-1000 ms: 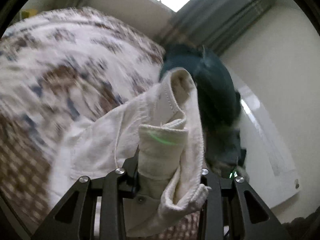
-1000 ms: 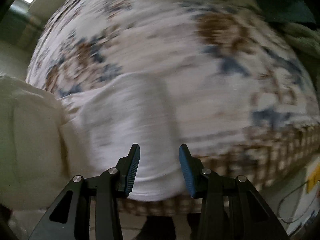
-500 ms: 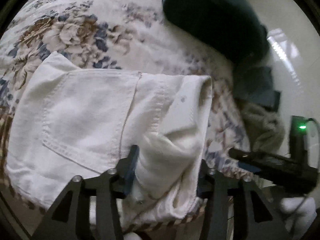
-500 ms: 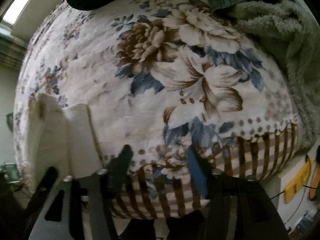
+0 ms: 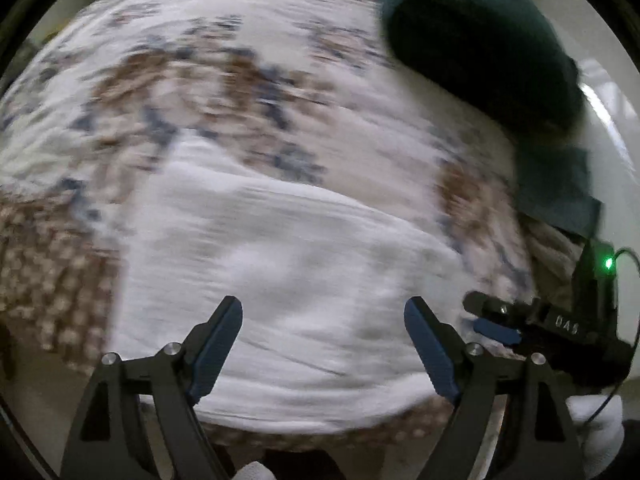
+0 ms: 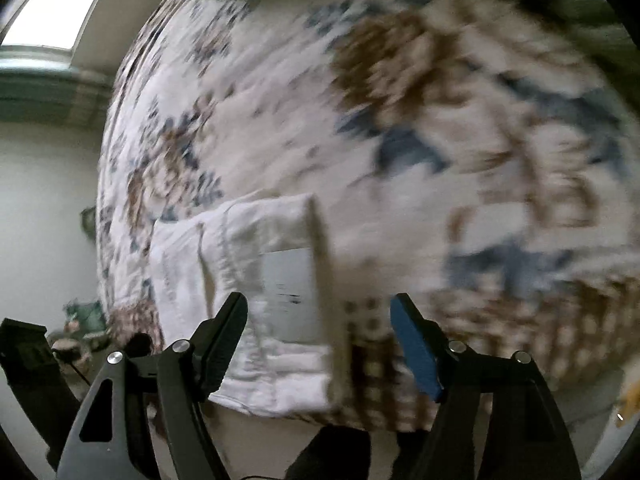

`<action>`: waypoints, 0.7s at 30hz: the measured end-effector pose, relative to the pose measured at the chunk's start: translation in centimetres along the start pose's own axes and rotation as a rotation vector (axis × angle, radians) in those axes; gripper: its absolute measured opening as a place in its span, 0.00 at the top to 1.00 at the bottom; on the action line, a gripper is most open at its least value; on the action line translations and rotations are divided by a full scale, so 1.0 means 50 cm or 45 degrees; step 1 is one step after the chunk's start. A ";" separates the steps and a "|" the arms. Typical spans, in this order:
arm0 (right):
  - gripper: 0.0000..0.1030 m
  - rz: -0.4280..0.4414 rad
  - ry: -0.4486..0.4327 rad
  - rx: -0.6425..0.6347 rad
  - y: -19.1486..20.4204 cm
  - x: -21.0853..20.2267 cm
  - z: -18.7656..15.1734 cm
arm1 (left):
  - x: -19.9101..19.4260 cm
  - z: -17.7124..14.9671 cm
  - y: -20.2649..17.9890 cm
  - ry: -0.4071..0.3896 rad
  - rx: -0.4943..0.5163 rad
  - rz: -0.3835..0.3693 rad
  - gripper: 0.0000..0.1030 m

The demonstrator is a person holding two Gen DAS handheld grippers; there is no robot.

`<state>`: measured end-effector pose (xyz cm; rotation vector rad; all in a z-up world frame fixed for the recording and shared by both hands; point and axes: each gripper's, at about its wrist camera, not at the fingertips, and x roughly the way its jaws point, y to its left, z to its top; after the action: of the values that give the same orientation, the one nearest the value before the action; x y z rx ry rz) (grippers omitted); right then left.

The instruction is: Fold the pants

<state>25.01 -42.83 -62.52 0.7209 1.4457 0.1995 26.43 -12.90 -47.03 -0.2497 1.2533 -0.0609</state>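
The white pants (image 5: 288, 280) lie folded in a flat bundle near the front edge of the floral bedspread (image 5: 200, 92). My left gripper (image 5: 323, 340) is open and empty, just above the bundle's near edge. The view is blurred by motion. In the right wrist view the folded pants (image 6: 260, 288) lie at lower left with a grey label showing. My right gripper (image 6: 320, 344) is open and empty, over the bundle's right edge and the bed's checked border. The right gripper also shows in the left wrist view (image 5: 496, 322) at the far right.
A dark green pillow (image 5: 480, 40) lies at the back right of the bed, with dark green cloth (image 5: 556, 192) and a beige towel (image 5: 552, 248) below it. A wall and window (image 6: 60, 8) are on the left. The floor runs along the bed's front edge.
My left gripper has let go of the pants and opened wide, and the bundle now lies flat on the bed. My right gripper has swung left toward the bundle.
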 end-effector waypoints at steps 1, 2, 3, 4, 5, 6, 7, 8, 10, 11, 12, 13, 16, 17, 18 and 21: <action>0.24 0.019 0.021 -0.002 0.001 0.026 0.005 | -0.001 0.011 0.033 -0.007 -0.022 0.051 0.20; 0.24 0.036 0.051 0.002 -0.001 0.059 0.010 | 0.001 0.019 0.058 -0.008 -0.035 0.087 0.20; 0.24 0.056 0.087 0.031 -0.011 0.103 0.018 | 0.006 0.027 0.083 -0.003 -0.047 0.131 0.20; 0.24 0.076 0.104 0.062 -0.021 0.125 0.023 | 0.011 0.038 0.114 0.003 -0.064 0.182 0.20; 0.21 0.100 0.127 0.113 -0.036 0.150 0.028 | 0.015 0.044 0.134 0.004 -0.073 0.208 0.20; 0.21 0.137 0.140 0.163 -0.050 0.167 0.033 | 0.019 0.054 0.160 0.000 -0.081 0.249 0.20; 0.21 0.163 0.136 0.168 -0.054 0.171 0.035 | 0.023 0.061 0.174 0.000 -0.076 0.281 0.20; 0.22 0.191 0.122 0.167 -0.055 0.170 0.035 | 0.028 0.067 0.186 0.002 -0.070 0.307 0.20; 0.33 0.251 0.107 0.171 -0.049 0.166 0.029 | 0.035 0.079 0.209 -0.009 -0.064 0.345 0.20; 0.49 0.274 0.103 0.172 -0.045 0.164 0.027 | 0.037 0.084 0.214 -0.009 -0.060 0.362 0.20; 0.52 0.264 0.095 0.178 -0.035 0.162 0.023 | 0.040 0.088 0.219 -0.010 -0.056 0.372 0.20; 0.53 0.252 0.083 0.167 -0.027 0.156 0.024 | 0.045 0.092 0.222 -0.010 -0.054 0.376 0.20; 0.66 0.220 0.039 0.138 0.001 0.138 0.019 | 0.055 0.100 0.224 0.002 -0.059 0.376 0.20; 0.73 0.224 0.020 0.137 0.004 0.127 0.018 | 0.056 0.103 0.222 0.003 -0.060 0.369 0.20; 0.79 0.235 -0.004 0.130 0.010 0.112 0.019 | 0.057 0.103 0.219 0.005 -0.059 0.363 0.20; 0.89 0.262 -0.091 0.068 0.028 0.054 0.030 | 0.061 0.105 0.204 0.003 -0.048 0.344 0.20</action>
<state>27.25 -40.78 -64.01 0.9128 1.3123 0.2914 31.45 -2.74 -50.61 -0.1111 1.2818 0.1954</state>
